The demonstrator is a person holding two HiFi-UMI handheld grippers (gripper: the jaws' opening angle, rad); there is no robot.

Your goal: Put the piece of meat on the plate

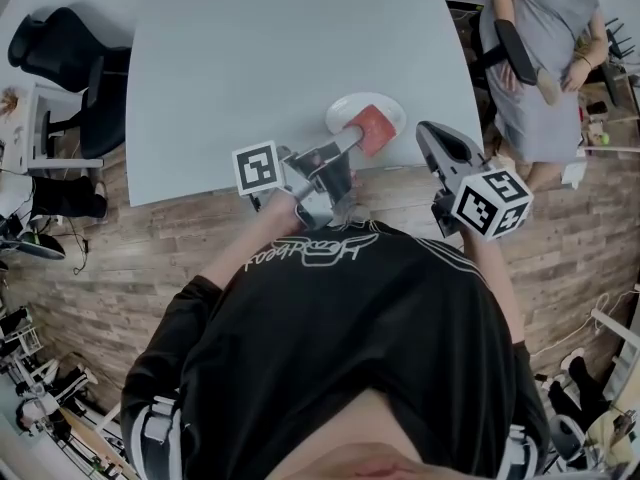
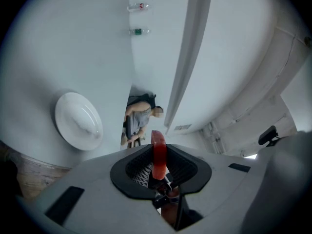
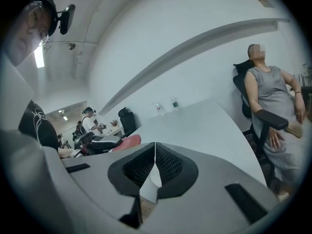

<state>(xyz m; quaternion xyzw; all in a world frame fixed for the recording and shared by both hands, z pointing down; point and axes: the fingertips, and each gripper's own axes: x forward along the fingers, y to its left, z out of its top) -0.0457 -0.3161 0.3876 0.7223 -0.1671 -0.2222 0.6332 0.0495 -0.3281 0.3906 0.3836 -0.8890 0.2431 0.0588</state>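
Inventory: one plate, one piece of meat, two grippers, one table, two bottles at the table's far end. The left gripper reaches in from 7 o'clock of the plate; its jaws stand at a narrow gap, clamped on the meat, which sits edge-on between the pads. In the head view the meat overlaps the plate at the table's near edge; contact between meat and plate cannot be determined. The right gripper is positioned at 3 o'clock of the plate, apart from it, jaws closed tip to tip with nothing between them.
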